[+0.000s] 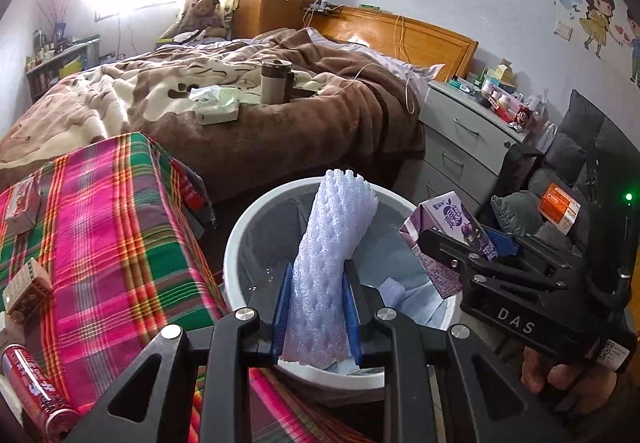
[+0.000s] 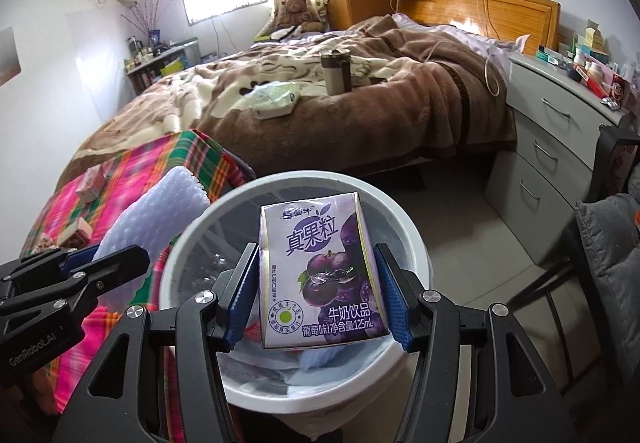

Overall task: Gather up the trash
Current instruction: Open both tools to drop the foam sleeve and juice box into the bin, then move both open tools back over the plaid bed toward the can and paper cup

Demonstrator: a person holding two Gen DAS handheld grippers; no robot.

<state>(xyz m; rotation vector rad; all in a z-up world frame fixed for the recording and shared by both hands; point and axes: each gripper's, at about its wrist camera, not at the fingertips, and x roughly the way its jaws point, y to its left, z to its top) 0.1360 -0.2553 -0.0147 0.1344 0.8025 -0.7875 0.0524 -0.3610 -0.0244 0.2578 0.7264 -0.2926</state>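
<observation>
Trash is hanging over the round white plastic bin: the left gripper is pinching a white dimpled foam sleeve, and the right gripper is clamping a purple grape milk carton beside a plaid-covered table.

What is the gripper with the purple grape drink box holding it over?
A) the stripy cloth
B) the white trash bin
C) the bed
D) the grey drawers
B: in the right wrist view the right gripper clamps the purple drink carton directly above the open mouth of the white trash bin, whose rim circles behind and below the carton.
</observation>
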